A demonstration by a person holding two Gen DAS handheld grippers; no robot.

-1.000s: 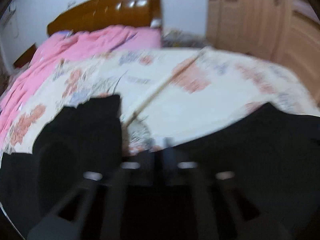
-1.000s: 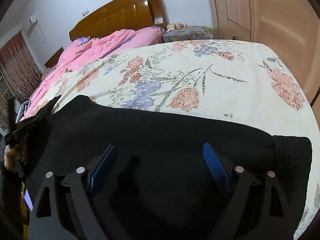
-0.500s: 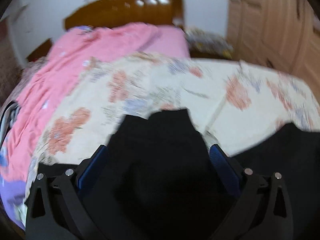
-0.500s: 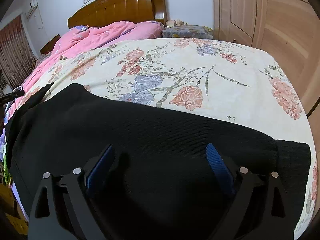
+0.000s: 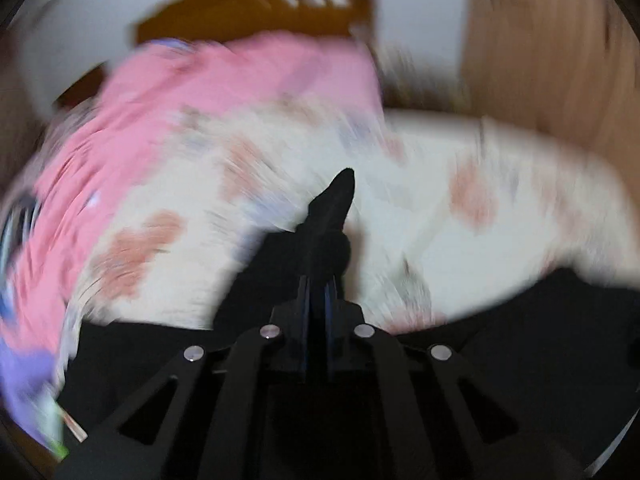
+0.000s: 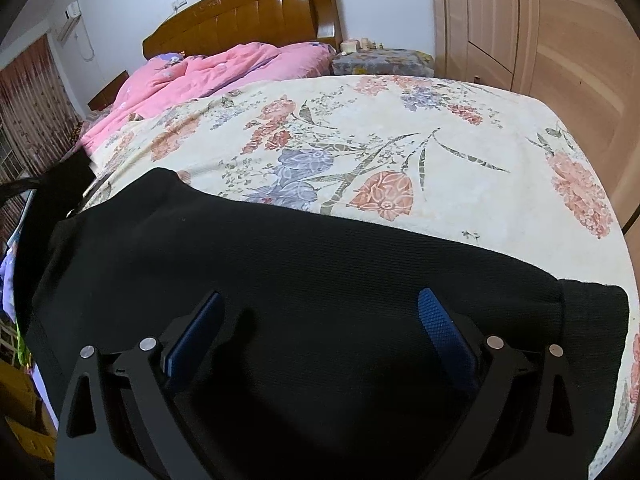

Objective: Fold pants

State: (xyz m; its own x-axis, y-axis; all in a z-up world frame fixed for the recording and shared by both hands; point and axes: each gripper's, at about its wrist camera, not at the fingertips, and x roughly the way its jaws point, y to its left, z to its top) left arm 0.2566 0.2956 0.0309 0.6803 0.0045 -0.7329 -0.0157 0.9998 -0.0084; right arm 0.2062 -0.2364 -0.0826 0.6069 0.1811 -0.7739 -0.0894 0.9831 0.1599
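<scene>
The left gripper (image 5: pixel 317 280), which half a second ago was standing wide apart around a raised flap of the black pants (image 6: pixel 304 320), is now clenched on that fabric, and a dark peak of cloth is sticking up past the fingertips toward twelve o'clock in the left wrist view. That view is now smearing heavily, where a moment ago it was only slightly soft, and the flowered bedspread (image 6: pixel 400 152) and the pink quilt (image 6: pixel 192 76) are sliding down and left in it as the gripper is lifting the cloth clear of the bed. The right gripper (image 6: pixel 320 328) is hovering released over the pants; its jaws are opening a little further than a second ago, their blue pads (image 6: pixel 442 324) touching nothing, with flat cloth showing between them. The pants are lying across the near edge of the bedspread, from nine o'clock to four o'clock in the right wrist view, with their left end now lifting. The wooden headboard (image 6: pixel 248 16) is sitting at twelve o'clock and the wardrobe doors (image 6: pixel 540 28) at two o'clock.
</scene>
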